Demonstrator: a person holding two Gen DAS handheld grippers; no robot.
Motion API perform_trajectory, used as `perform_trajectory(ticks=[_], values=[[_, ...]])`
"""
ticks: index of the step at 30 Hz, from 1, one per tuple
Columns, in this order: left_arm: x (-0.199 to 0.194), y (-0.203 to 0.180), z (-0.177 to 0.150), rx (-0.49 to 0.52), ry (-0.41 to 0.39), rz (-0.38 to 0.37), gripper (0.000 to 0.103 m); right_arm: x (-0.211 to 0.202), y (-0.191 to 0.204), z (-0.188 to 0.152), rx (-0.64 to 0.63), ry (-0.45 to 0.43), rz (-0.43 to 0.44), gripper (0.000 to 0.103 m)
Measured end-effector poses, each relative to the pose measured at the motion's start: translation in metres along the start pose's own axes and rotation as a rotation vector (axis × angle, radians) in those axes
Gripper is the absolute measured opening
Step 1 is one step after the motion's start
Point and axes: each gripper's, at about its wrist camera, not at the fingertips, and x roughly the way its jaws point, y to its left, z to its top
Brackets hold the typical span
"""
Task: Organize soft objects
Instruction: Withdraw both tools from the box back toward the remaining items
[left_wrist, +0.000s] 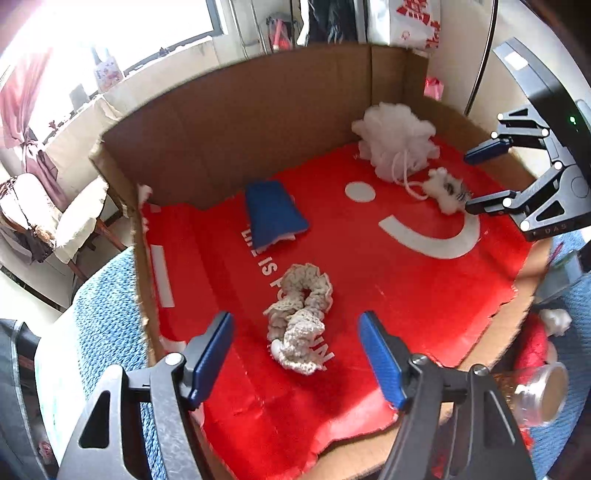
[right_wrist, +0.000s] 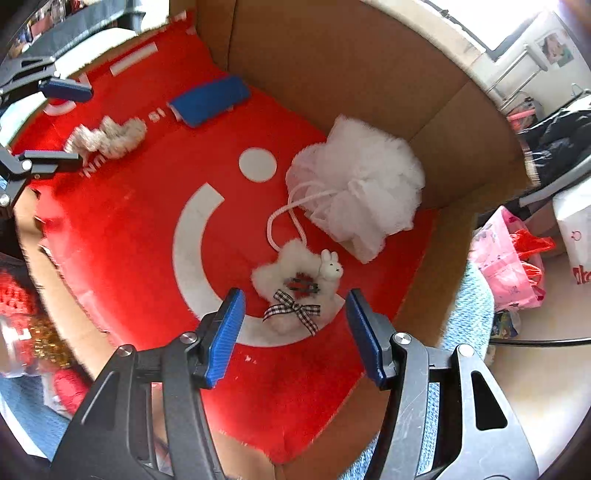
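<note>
A cardboard box (left_wrist: 236, 122) with a red paper floor (left_wrist: 406, 295) holds several soft things. A cream crocheted scrunchie (left_wrist: 299, 317) lies just ahead of my open, empty left gripper (left_wrist: 295, 354); it also shows in the right wrist view (right_wrist: 107, 138). A blue folded cloth (left_wrist: 273, 214) (right_wrist: 210, 99) lies near the back wall. A white mesh bath pouf (left_wrist: 397, 142) (right_wrist: 358, 184) sits in the far corner. A fluffy white hair clip with a checked bow and small rabbit (right_wrist: 299, 288) (left_wrist: 445, 192) lies just ahead of my open right gripper (right_wrist: 295, 332) (left_wrist: 469, 181).
The box rests on a blue knitted cover (left_wrist: 107, 325). A red plush toy and a clear bottle (left_wrist: 543, 387) lie outside the box's torn front edge. Pink plastic bags (right_wrist: 513, 266) and a chair (left_wrist: 55, 221) stand beyond the box.
</note>
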Motion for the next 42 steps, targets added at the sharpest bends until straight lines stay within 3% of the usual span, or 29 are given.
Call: perform_trajectory(ticks=[2,4,8,16,24,26,32,42], values=[[-0.014,0.001,-0.003,-0.014,-0.031,0.005,0.081,-0.012,-0.002,-0.004,0.013,-0.025,0.002,0.057],[-0.033,0.001,-0.007,-0.027,-0.069,0.015,0.087,-0.029,-0.003,-0.008,0.030,-0.063,-0.006,0.065],[-0.063,-0.002,-0.015,-0.044,-0.134,0.031,0.094,-0.054,-0.010,-0.020,0.075,-0.116,-0.009,0.066],[-0.098,0.004,-0.039,-0.113,-0.209,0.065,0.098,-0.088,-0.023,-0.052,0.181,-0.188,-0.029,0.067],[-0.123,0.018,-0.082,-0.225,-0.252,0.086,0.103,-0.118,-0.034,-0.116,0.316,-0.255,-0.029,0.070],[-0.129,0.020,-0.096,-0.252,-0.264,0.081,0.103,-0.124,-0.032,-0.131,0.340,-0.274,-0.022,0.075],[-0.142,0.014,-0.135,-0.322,-0.306,0.072,0.103,-0.141,-0.016,-0.178,0.401,-0.354,-0.018,0.079],[-0.156,-0.028,-0.192,-0.384,-0.403,0.075,0.103,-0.156,0.044,-0.239,0.504,-0.525,-0.023,0.086]])
